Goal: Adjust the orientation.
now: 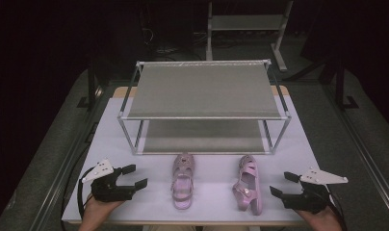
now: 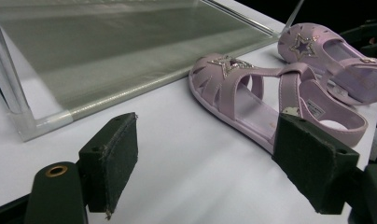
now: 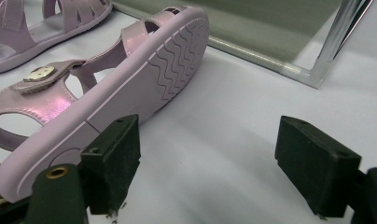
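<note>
Dark floor and dim stands surround a white table (image 1: 135,211) in the middle of the high view. On it, toward the top of the frame, stands a two-level rack (image 1: 204,91) with grey shelves, both bare. Below the rack lie two pink sandals: the left sandal (image 1: 183,180) sits flat on its sole, while the right sandal (image 1: 248,184) is tipped on its side, so the wavy sole (image 3: 177,60) faces the right gripper view.

The left gripper (image 1: 135,176) rests at lower left and the right gripper (image 1: 285,184) at lower right — both with jaws wide apart and nothing between them. Each is just beside its own sandal but not touching.

The step in hand seems to be the first reach, likely to move the sandals onto the rack. For a good grip, the left gripper should probably close across the heel strap or the side of the sole. The right one must deal with the tipped sandal — a pinch on the sole edge looks safest.

In the way are the rack's front posts (image 1: 127,134) and the low front bar of the lower shelf, which a sandal must clear.
</note>
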The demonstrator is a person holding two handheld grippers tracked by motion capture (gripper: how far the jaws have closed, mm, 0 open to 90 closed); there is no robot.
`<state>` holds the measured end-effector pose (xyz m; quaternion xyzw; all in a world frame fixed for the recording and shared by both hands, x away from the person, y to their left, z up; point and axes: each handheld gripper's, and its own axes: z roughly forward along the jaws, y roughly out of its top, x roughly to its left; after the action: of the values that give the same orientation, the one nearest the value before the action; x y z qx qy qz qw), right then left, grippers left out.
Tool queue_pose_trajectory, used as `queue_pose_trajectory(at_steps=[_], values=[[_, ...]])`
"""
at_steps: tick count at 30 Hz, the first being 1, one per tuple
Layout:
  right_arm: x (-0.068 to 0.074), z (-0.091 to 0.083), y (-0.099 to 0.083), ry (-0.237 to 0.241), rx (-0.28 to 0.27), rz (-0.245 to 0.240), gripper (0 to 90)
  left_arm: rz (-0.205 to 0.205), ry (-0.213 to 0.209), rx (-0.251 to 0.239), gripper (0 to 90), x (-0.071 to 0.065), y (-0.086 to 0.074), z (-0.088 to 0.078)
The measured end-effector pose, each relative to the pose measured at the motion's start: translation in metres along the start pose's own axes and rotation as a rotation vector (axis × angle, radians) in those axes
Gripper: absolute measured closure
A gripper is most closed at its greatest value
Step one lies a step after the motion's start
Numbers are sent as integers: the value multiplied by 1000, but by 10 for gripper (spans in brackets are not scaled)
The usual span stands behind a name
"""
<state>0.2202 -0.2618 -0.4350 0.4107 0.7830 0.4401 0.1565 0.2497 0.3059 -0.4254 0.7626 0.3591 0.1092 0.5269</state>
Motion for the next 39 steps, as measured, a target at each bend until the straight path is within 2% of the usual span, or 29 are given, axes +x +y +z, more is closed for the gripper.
queue_pose_trajectory(at_steps=[5, 11, 20, 25, 32, 36, 39], values=[[-1, 1, -1, -7, 1, 12, 197, -9, -5, -8, 215, -1, 1, 2], [0, -3, -1, -20, -8, 8, 197, 4, -14, -6, 216, -6, 4, 4], [2, -3, -1, -24, -6, 5, 196, 17, -38, -13, 226, -23, 10, 13], [1, -3, -2, -23, -6, 3, 195, 52, -64, 10, 227, -37, 14, 25], [2, -5, -2, -27, -10, 4, 195, 65, -87, 24, 244, -50, 17, 35], [2, -5, -2, -28, -11, 6, 195, 60, -91, 35, 291, -53, 18, 40], [3, -5, -3, -26, -9, 5, 195, 65, -96, 62, 334, -56, 18, 44]])
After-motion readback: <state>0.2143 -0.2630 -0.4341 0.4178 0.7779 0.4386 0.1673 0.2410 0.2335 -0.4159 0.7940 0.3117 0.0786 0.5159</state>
